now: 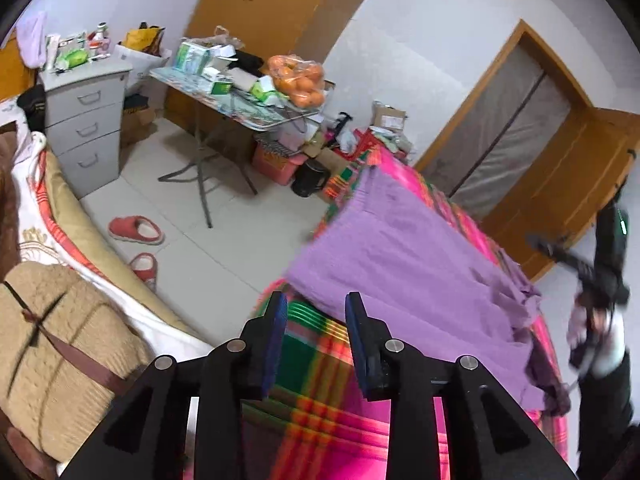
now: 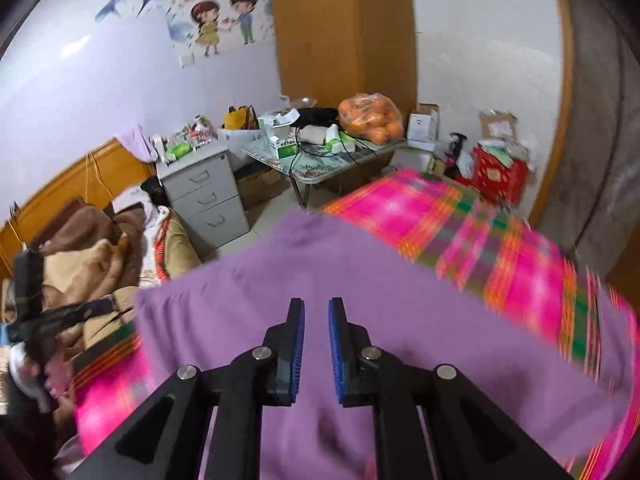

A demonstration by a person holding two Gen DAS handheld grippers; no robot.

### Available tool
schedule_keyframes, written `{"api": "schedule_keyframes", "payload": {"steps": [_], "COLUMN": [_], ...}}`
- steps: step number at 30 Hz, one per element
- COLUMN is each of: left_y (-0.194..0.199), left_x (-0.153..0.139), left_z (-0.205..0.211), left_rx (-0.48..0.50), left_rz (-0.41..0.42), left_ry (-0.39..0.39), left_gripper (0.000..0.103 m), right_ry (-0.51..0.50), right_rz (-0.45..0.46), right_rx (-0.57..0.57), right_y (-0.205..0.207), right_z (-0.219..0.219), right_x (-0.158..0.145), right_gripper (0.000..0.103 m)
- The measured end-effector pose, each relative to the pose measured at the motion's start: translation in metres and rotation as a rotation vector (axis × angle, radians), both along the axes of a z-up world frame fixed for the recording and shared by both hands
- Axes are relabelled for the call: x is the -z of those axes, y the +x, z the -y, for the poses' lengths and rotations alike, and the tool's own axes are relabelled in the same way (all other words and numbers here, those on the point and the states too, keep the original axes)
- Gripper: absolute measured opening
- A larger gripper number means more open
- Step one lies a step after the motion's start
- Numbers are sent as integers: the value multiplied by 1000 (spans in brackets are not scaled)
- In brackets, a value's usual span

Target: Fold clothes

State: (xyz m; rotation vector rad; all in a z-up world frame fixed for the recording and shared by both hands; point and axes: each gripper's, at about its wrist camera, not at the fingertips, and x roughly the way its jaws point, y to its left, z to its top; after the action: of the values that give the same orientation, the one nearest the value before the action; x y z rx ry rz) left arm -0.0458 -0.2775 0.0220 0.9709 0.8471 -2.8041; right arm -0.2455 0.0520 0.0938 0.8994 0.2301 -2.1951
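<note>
Claws: left (image 1: 316,308), right (image 2: 316,312) apart, empty | purple garment (image 2: 360,300) flat | folding table (image 1: 240,108) beyond

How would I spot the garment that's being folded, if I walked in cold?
Find the bright pink, green and orange plaid cloth covering the work surface in the middle of the room. Lying flat on it is a plain purple knit garment. It is the only single-coloured, unpatterned fabric there, and its soft mauve stands out against the loud stripes beneath it.

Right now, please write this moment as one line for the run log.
task: fold clothes | purple garment: flat on plaid sheet | left claw: open, empty | right claw: open, empty, over garment
</note>
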Motion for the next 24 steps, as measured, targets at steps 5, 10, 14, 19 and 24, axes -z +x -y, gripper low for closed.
{"api": "schedule_keyframes", "payload": {"steps": [5, 10, 14, 19, 24], "left_y": [-1, -10, -17, -23, -23], "left_x": [-5, -5, 2, 10, 20], "left_z": [-53, -110, -149, -174, -188], "left_rx": [128, 260, 348, 411, 439], "left_rz": [-16, -13, 11, 33, 55], "left_ry": [-9, -32, -75, -85, -94], "left_gripper": [33, 34, 34, 34, 34], "right_ry": [-82, -167, -175, -82, 64], "right_rz": [61, 121, 144, 117, 28], "right_rx": [149, 365, 505, 567, 461], "right_y": [60, 111, 144, 163, 171], "right_z": [-90, -184, -238, -263, -239], "right_x": [25, 53, 70, 75, 70], "right_gripper": [21, 27, 32, 39, 50]}}
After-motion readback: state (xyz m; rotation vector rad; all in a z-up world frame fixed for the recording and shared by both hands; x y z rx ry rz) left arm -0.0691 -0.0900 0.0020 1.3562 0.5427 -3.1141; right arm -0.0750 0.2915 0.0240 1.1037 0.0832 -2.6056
